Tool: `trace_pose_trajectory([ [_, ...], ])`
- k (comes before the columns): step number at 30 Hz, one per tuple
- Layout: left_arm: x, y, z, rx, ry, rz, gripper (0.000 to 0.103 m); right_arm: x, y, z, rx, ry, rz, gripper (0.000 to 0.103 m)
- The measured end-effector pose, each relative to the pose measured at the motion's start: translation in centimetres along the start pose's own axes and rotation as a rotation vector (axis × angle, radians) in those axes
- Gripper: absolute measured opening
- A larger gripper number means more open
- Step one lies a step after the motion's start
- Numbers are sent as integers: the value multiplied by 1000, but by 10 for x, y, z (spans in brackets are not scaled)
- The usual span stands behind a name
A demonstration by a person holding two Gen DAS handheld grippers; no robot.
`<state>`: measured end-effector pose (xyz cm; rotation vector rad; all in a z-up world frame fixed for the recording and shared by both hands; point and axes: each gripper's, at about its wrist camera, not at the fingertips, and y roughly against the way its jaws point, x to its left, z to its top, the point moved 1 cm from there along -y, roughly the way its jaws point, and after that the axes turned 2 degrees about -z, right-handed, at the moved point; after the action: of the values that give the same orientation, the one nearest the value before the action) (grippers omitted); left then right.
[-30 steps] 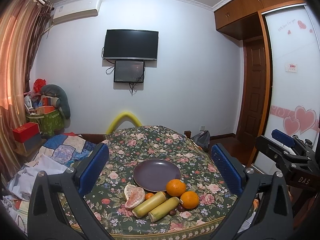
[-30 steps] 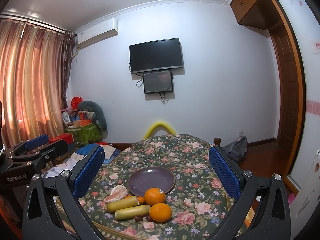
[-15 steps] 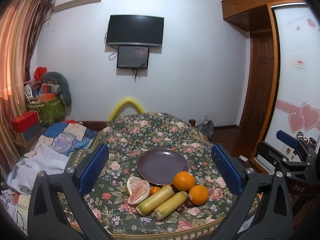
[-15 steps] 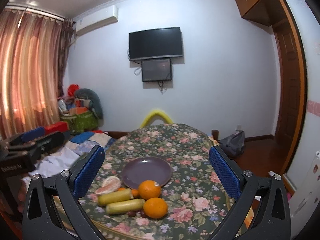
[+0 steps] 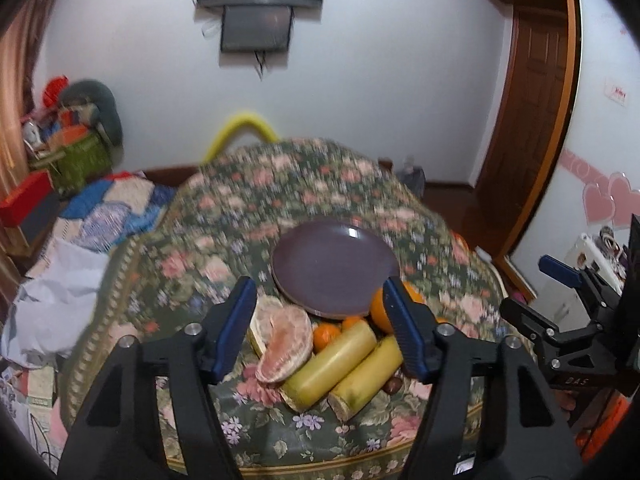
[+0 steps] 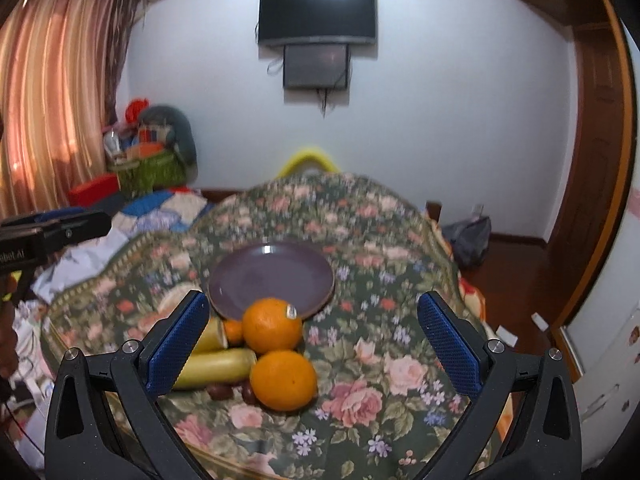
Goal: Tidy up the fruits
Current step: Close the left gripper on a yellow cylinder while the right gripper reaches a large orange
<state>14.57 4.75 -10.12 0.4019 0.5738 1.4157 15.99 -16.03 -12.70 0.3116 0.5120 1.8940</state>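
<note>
An empty purple plate (image 5: 334, 266) lies on the floral tablecloth; it also shows in the right wrist view (image 6: 272, 278). In front of it lie peeled pomelo pieces (image 5: 284, 338), two yellow-green sugarcane sections (image 5: 334, 364), a small tangerine (image 5: 325, 337), two oranges (image 6: 272, 326) (image 6: 285, 380) and small dark chestnuts (image 6: 219, 391). My left gripper (image 5: 322, 328) is open and empty, hovering above the pomelo and sugarcane. My right gripper (image 6: 314, 344) is open and empty, above the oranges. The right gripper (image 5: 560, 276) shows in the left wrist view.
The round table (image 6: 400, 360) has a draped floral cloth with its front edge close below me. A bed with quilts (image 5: 112, 208) is at the left. A yellow chair back (image 6: 307, 159) stands behind the table. A wooden door (image 5: 524, 128) is at the right.
Both grippers have moved forward and down toward the fruit pile. The left gripper's jaws have narrowed but remain open. The view is blurred by motion.
</note>
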Motion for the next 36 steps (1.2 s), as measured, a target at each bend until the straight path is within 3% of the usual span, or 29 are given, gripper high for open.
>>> trace_pose_trajectory([
  [4,0,-30,-11,90,-27,-13,55,-2,-24,-11,79,-19,48,102],
  [12,-6,-72,-33,215,-67,-70,39,-1,-54,-34,185,-29,111,90],
  [25,-17,-108,-53,314,-131,-119,40,3,-81,-53,265,-51,173,82],
  [32,-20,-118,-55,317,-133,-131,50,6,-91,-59,297,-67,196,79],
  [36,-20,-121,-56,322,-128,-134,51,7,-98,-62,321,-85,200,73],
])
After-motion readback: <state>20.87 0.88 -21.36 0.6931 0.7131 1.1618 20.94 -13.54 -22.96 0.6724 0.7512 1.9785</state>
